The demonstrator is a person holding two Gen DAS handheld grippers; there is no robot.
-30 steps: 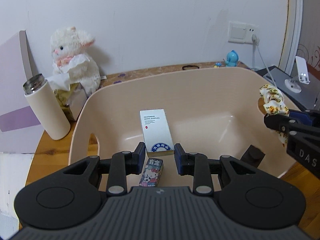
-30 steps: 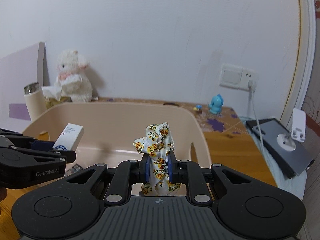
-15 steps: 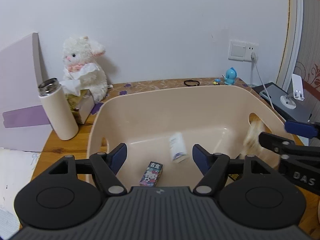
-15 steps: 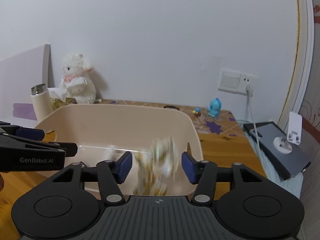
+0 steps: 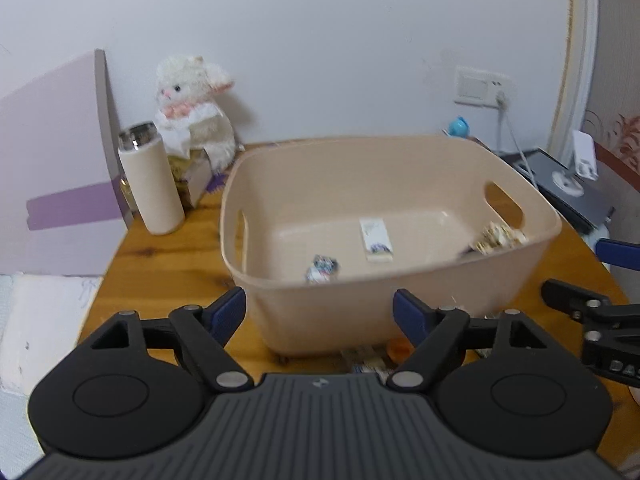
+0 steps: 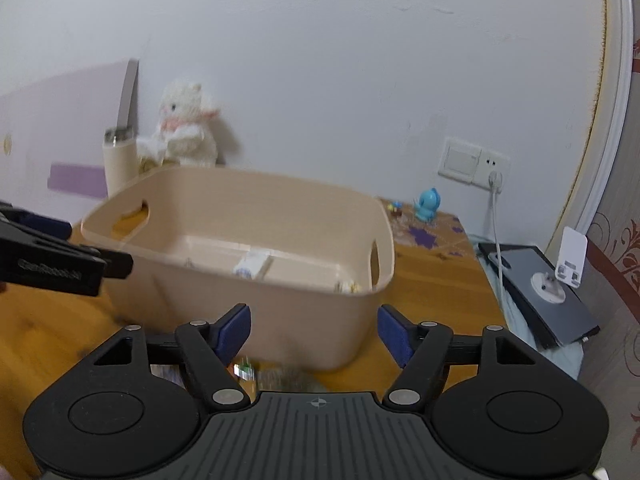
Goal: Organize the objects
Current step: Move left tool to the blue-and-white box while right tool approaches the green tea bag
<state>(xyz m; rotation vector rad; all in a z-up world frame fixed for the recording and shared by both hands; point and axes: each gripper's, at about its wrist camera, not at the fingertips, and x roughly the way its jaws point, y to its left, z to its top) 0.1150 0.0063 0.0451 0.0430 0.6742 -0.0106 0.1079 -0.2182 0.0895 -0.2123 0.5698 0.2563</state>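
While the left gripper hangs spread wide and empty just in front of the beige tub, its camera looks down into the tub, where three things lie on the bottom: a white box near the middle, a small printed box closer to the near wall, and a flowered cloth bunched against the right wall under the handle hole. The tub stands on the wooden counter, with a cream flask and a white plush lamb behind it on the left, and a few small bits, too blurred to name, lie on the counter between the tub and the gripper. From the right wrist view, the right gripper is likewise spread with nothing between its fingers, held near the tub's near right corner; the white box shows over the rim and only a scrap of the cloth peeks out. Something glinting, perhaps a wrapped item, sits on the counter just under this gripper, though motion blur hides its shape. To do the next pick well, I would bring one gripper down slowly over those loose bits, keep it spread until its fingers straddle a single piece, and keep clear of the tub wall.
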